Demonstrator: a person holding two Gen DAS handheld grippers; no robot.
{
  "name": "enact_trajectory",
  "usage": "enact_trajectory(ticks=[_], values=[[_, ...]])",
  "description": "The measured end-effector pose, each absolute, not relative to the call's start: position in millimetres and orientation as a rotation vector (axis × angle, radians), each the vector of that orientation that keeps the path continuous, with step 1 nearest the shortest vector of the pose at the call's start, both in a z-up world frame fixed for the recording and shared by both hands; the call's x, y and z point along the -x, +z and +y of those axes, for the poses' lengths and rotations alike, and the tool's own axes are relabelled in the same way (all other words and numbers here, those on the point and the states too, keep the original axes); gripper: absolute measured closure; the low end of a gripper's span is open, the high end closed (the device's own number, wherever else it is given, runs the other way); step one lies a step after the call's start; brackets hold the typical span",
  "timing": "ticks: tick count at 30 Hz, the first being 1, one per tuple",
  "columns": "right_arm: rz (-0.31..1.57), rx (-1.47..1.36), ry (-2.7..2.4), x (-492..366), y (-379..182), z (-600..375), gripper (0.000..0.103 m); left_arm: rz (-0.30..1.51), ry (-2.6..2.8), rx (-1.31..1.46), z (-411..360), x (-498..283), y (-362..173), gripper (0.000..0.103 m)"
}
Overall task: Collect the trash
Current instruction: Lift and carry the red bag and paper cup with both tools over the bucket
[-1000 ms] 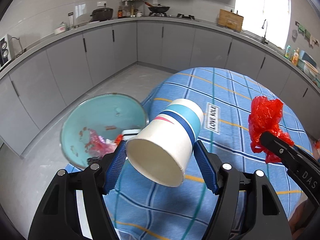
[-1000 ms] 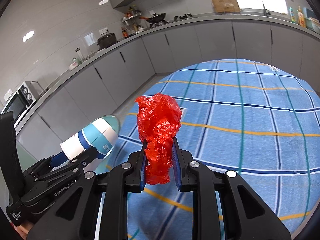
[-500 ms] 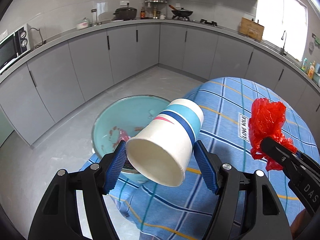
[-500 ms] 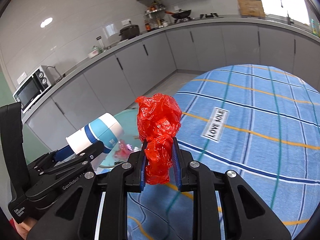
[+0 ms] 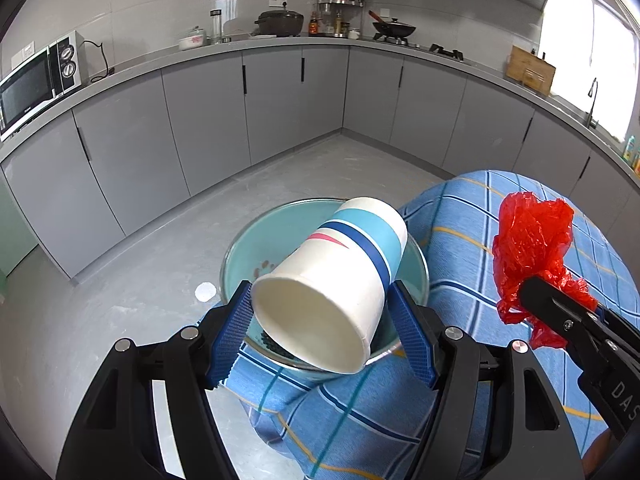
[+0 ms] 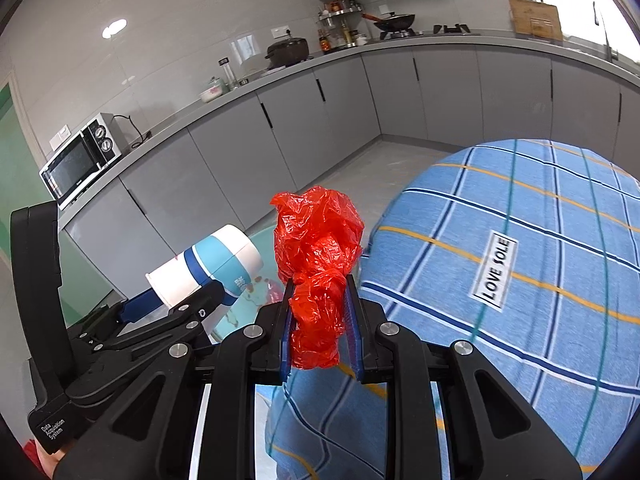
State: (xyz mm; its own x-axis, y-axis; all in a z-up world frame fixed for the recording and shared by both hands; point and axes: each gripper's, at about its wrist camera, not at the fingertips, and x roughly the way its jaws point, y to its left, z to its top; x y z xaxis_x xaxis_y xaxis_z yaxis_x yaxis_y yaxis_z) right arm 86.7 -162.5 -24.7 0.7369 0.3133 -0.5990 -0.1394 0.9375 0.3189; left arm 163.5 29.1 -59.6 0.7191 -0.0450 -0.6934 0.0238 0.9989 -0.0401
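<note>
My left gripper (image 5: 320, 292) is shut on a white paper cup (image 5: 332, 280) with blue bands. The cup lies on its side with its open mouth towards the camera. Under the cup a round teal trash bin (image 5: 280, 232) stands on the floor by the table's edge, with scraps inside. My right gripper (image 6: 320, 282) is shut on a crumpled red plastic bag (image 6: 316, 240) that sticks up above its fingers. In the left wrist view that bag (image 5: 528, 248) hangs at the right, over the table's edge. The right wrist view shows the cup (image 6: 208, 268) and the left gripper (image 6: 176, 296) at lower left.
The table wears a blue checked cloth (image 6: 520, 220) with a "LOVE SOLE" label (image 6: 494, 270). Grey floor (image 5: 140, 280) surrounds the bin. Grey cabinets (image 5: 200, 120) line the walls, with a microwave (image 5: 36, 80) on the counter at left.
Both grippers have swung left, off the table and towards the bin. The bin has come from the left to directly beneath the cup. Both grips are unchanged.
</note>
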Motion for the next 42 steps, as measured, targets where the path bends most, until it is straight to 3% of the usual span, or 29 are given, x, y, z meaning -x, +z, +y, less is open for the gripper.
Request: enact_trajectory(ticks=[42], values=[[0.834,-0.257,0.239,-191,-69,-127,0.079,0.886,0.068,0.05,60,-255,-107,0.035]])
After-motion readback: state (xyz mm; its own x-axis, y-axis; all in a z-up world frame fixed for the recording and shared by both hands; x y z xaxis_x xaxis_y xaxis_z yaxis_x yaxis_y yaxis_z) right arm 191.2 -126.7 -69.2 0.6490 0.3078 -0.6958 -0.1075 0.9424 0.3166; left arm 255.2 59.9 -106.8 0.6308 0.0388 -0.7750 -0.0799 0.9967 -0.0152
